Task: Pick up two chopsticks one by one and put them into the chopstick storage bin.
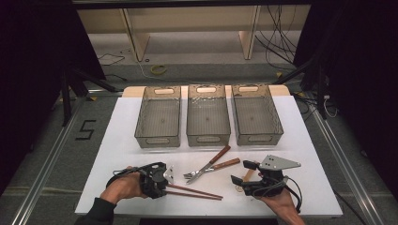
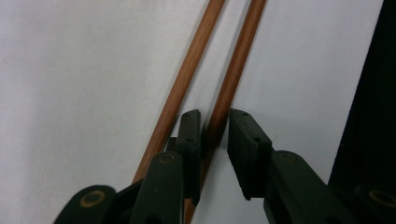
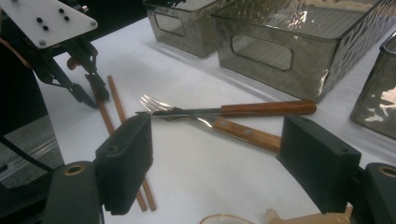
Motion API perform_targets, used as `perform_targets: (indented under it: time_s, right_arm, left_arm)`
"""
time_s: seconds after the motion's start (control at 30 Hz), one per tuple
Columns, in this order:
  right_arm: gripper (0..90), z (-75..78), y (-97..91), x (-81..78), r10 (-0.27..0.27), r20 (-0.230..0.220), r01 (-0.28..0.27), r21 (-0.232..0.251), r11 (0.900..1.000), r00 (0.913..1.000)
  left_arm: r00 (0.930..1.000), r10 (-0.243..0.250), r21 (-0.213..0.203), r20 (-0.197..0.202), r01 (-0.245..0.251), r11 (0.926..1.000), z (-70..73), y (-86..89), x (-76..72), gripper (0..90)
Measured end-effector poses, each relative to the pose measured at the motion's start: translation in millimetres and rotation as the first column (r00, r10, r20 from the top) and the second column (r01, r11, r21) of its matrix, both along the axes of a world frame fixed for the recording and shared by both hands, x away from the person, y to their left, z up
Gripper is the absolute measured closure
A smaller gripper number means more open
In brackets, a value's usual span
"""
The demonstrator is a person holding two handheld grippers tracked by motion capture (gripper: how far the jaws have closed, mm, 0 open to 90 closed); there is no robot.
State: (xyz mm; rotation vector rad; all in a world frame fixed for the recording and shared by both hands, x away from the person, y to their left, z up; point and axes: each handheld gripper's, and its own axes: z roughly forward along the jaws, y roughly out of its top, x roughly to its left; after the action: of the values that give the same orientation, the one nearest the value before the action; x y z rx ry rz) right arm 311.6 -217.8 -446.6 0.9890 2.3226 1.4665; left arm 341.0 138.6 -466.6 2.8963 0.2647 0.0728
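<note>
Chopsticks under the left gripper on a white table.
White table (image 1: 117,154) carries three clear bins (image 1: 208,119) along its far side; near them lie a wooden-handled fork and knife (image 1: 211,167), crossed. Right gripper (image 3: 215,158) hovers at near right, jaws wide apart and empty. Left gripper (image 2: 215,140), near left, has its jaws narrowed around one chopstick (image 2: 233,74); whether the pads press it cannot be told. The other chopstick (image 2: 187,74) lies just outside.
</note>
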Motion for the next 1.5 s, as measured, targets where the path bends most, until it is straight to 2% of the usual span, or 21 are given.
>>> perform_targets:
  time_s: [0.2,0.57,0.7,0.83,0.97,1.0,1.23,1.33,1.4,1.5]
  right_arm:
    - [26.7,-0.2,0.2,0.2,0.000,0.000,0.000,-0.006,1.0000,1.0000]
    - [26.7,0.2,0.0,0.4,0.002,0.002,-0.002,-0.009,1.0000,1.0000]
    - [26.9,0.3,0.2,0.3,0.004,0.001,-0.004,-0.010,0.9999,1.0000]
    - [26.9,0.2,0.3,0.4,0.006,0.000,-0.006,-0.010,0.9999,1.0000]
    - [27.0,0.3,0.1,0.4,0.005,0.000,-0.005,-0.010,0.9999,1.0000]
    - [27.0,0.4,0.1,0.3,0.005,-0.001,-0.005,-0.009,0.9999,1.0000]
    - [27.0,0.6,-0.2,0.3,0.003,-0.001,-0.003,-0.005,1.0000,1.0000]
    - [27.0,0.7,-0.4,0.4,0.000,0.001,0.000,-0.003,1.0000,1.0000]
    - [27.0,0.7,-0.6,0.4,0.000,0.003,0.000,-0.003,1.0000,1.0000]
    - [27.0,0.9,-1.5,0.6,0.002,0.003,-0.002,0.001,1.0000,1.0000]
  left_arm:
    - [0.9981,-0.056,0.006,0.025,0.056,0.9984,0.1,-0.7,-3.1,76.5]
    - [0.9912,-0.128,0.001,0.033,0.128,0.9918,-0.1,0.3,-5.0,80.9]
    - [0.9906,-0.132,-0.012,0.038,0.132,0.9912,-0.7,1.2,-5.6,81.7]
    - [0.9882,-0.148,-0.008,0.038,0.149,0.9888,0.0,1.2,-5.6,82.2]
    - [0.9881,-0.148,-0.041,0.040,0.150,0.9878,2.8,1.1,-7.1,82.6]
    - [0.9869,-0.155,-0.038,0.044,0.157,0.9869,4.7,1.1,-7.3,82.6]
    - [0.9893,-0.121,-0.111,0.081,0.130,0.9854,15.5,1.9,-7.6,82.7]
    - [0.9938,-0.067,-0.172,0.089,0.082,0.9818,21.1,3.8,-5.0,82.8]
    - [0.9939,-0.031,-0.208,0.106,0.053,0.9768,24.3,5.3,-3.4,82.7]
    - [0.9938,0.034,-0.239,0.106,-0.007,0.9709,26.3,9.4,1.9,82.7]
